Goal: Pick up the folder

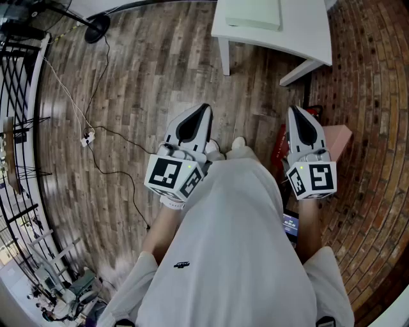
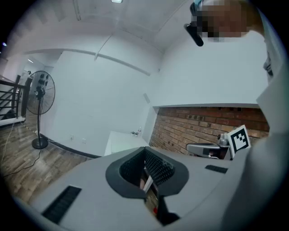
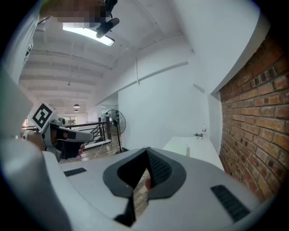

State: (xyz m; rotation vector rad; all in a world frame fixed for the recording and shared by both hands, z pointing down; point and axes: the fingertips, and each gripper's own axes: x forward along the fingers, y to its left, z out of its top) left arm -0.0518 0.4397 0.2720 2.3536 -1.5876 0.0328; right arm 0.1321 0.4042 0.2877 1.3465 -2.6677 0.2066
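Note:
A pale green folder (image 1: 254,13) lies flat on the white table (image 1: 307,32) at the top of the head view, well ahead of both grippers. My left gripper (image 1: 205,106) is held close to the person's body, shut, with nothing between its jaws. My right gripper (image 1: 292,108) is level with it on the other side, also shut and empty. In the left gripper view the shut jaws (image 2: 145,151) point towards the table (image 2: 122,140) by the white wall. The right gripper view shows its shut jaws (image 3: 146,151) and the table (image 3: 192,145) beyond.
A brick wall (image 1: 377,96) runs along the right, with a pink box (image 1: 339,139) at its foot. A standing fan (image 2: 39,95) and its base (image 1: 97,27) are far left, with a cable and power strip (image 1: 88,136) on the wooden floor. A black railing (image 1: 19,128) borders the left.

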